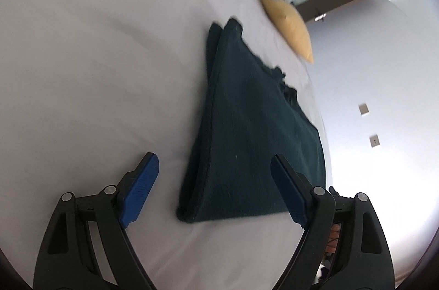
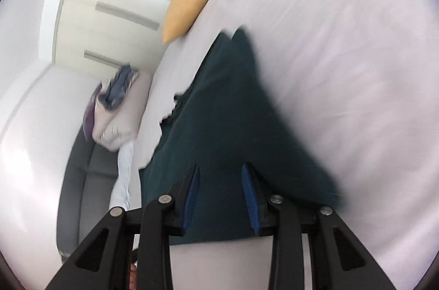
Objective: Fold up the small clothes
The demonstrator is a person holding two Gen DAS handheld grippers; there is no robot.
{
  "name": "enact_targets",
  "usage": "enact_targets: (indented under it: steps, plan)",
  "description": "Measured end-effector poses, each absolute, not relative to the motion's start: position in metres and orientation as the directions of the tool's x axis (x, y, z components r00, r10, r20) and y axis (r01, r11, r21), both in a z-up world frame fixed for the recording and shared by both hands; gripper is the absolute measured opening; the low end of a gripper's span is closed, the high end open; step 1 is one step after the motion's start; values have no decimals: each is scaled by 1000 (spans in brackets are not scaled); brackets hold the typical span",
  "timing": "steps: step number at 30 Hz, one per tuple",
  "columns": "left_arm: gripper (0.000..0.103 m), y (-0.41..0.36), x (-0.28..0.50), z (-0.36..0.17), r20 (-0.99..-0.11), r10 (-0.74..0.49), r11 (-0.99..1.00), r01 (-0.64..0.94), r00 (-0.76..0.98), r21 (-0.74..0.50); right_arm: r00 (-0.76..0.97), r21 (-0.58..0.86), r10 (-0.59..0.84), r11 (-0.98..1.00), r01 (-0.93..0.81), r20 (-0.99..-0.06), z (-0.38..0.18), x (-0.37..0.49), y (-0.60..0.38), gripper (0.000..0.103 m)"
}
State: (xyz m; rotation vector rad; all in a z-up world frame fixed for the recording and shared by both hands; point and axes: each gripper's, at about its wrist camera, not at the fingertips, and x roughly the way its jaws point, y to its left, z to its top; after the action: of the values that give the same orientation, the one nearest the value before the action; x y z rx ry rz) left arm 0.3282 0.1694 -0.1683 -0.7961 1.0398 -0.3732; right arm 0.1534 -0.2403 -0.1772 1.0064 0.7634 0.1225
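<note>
A dark green garment (image 1: 247, 111) lies folded in half on the white bed sheet (image 1: 96, 70), its doubled edge running away from me. My left gripper (image 1: 212, 157) stands wide open above the garment's near corner, and its blue pads (image 1: 141, 188) touch nothing. In the right wrist view the same garment (image 2: 225, 111) stretches out ahead, somewhat blurred. My right gripper (image 2: 220, 166) hovers over its near edge with the jaws partly apart. The cloth shows flat between the pads and they do not press on it.
A yellow pillow (image 1: 288, 21) (image 2: 192, 2) lies at the far edge of the bed. A heap of other clothes (image 2: 115, 103) sits beside the bed on the left. Beyond are a pale wardrobe (image 2: 109, 16) and a wall with sockets (image 1: 363, 109).
</note>
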Motion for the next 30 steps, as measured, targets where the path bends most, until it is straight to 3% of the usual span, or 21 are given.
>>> enact_targets:
  steps: [6, 15, 17, 19, 21, 27, 30]
  plan:
    - [83, 158, 354, -183, -606, -733, 595, -139, 310, -791, 747, 825, 468, 533, 188, -472, -164, 129, -236, 43]
    - [81, 153, 380, -189, -552, -799, 537, -132, 239, -833, 683, 832, 579, 550, 77, -446, -149, 165, -181, 43]
    - [69, 151, 384, -189, -551, -802, 537, -125, 232, -834, 668, 828, 596, 558, 56, -446, -146, 174, -169, 43]
    - [45, 149, 387, -194, -538, -812, 520, -137, 227, -843, 648, 824, 614, 566, 38, -452, -144, 187, -156, 43]
    - [30, 145, 389, -201, -543, -810, 521, -154, 222, -840, 625, 816, 630, 577, 22, -462, -144, 201, -143, 43]
    - [11, 144, 385, -203, -522, -807, 496, -163, 276, -853, 561, 800, 656, 600, 20, -506, -159, 233, -116, 43]
    - [9, 145, 384, -187, -529, -791, 512, -143, 307, -847, 537, 802, 657, 595, 62, -529, -177, 242, -115, 48]
